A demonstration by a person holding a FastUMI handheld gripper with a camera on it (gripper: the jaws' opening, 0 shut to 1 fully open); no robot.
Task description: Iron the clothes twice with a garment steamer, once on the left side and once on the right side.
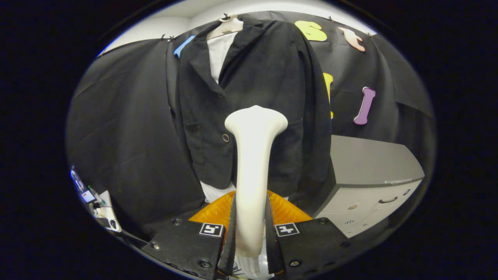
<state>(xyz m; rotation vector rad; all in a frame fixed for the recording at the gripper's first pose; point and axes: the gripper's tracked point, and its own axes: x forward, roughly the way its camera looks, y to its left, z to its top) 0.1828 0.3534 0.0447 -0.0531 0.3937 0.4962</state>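
Your claw [251, 233] is closed narrow on the handle of the white garment steamer [253, 163]; its head stands just before the black jacket [253, 77] hanging far ahead; a grey cabinet [373, 171] stands right.

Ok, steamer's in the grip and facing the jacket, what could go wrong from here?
1. The gripper clamps only the slim lower handle of the tall white garment steamer; its wide head could swing or slip during strokes.
2. The black suit jacket hangs loosely on a white hanger, so pressing may push it aside.
3. The grey drawer cabinet stands close by the jacket's side.
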